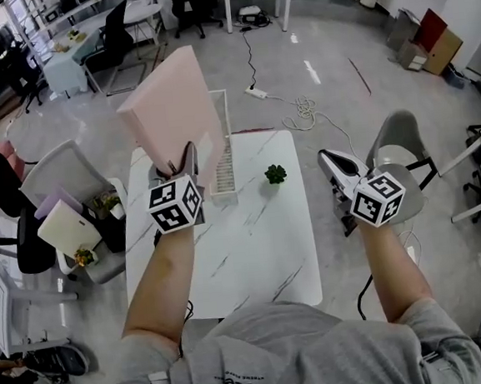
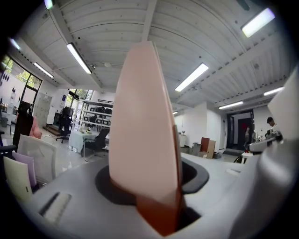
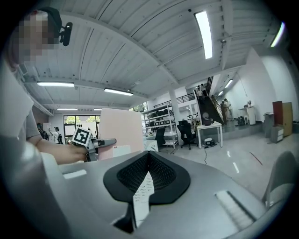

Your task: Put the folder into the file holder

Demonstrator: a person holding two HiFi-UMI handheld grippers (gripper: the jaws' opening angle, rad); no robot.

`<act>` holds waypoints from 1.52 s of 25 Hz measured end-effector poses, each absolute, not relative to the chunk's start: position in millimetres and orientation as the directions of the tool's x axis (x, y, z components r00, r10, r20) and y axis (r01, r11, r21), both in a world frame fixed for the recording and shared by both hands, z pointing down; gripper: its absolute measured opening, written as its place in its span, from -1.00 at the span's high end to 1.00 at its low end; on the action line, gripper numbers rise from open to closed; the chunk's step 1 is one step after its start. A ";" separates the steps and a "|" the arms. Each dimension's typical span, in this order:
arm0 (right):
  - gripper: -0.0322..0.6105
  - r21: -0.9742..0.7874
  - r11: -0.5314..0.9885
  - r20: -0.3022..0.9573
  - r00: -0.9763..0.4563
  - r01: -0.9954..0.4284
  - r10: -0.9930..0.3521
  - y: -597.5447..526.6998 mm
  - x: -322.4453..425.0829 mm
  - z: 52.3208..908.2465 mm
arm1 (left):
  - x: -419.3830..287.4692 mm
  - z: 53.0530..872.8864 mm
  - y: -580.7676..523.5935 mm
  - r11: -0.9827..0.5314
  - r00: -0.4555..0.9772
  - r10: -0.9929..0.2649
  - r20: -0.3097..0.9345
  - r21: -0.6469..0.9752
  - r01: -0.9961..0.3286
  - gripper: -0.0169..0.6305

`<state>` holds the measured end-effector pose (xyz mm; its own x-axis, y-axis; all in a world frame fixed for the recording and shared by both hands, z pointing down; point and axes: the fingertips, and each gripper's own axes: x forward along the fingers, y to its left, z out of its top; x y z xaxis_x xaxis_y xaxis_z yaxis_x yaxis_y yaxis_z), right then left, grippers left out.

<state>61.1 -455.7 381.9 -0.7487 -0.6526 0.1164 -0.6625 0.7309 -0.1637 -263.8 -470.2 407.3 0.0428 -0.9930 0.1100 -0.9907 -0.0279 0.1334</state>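
A flat, pale pink, rectangular folder (image 1: 170, 109) is held tilted in the air, just left of the white wire file holder (image 1: 225, 173). Its bottom corner is clenched by the left tool (image 1: 179, 160). The right tool (image 1: 331, 161) is closed on nothing.

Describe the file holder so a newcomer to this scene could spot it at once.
Find the white marble-patterned table in the middle of the room. At its far edge, left of centre, stands the file holder, beside the raised pink folder. It is a tall white mesh rack, unlike the small green plant to its right.
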 end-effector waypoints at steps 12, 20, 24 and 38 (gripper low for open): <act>0.89 -0.205 0.697 0.194 -0.726 -0.687 -0.659 -473.4 81.0 429.3 | -243.3 453.1 -519.4 0.087 -0.074 -0.990 0.119 0.107 -0.990 0.16; 0.89 -0.233 0.679 0.212 -0.718 -0.696 -0.663 -477.0 93.5 446.0 | -236.6 472.9 -529.5 0.087 -0.076 -0.994 0.083 0.130 -0.988 0.16; 0.89 -0.248 0.670 0.226 -0.714 -0.700 -0.662 -476.7 98.9 456.0 | -229.5 484.8 -530.0 0.063 -0.054 -0.997 0.063 0.150 -0.987 0.19; 0.89 -0.282 0.663 0.234 -0.719 -0.694 -0.654 -482.4 101.1 467.5 | -198.9 489.2 -532.2 -0.153 0.156 -0.988 0.009 0.122 -0.981 0.11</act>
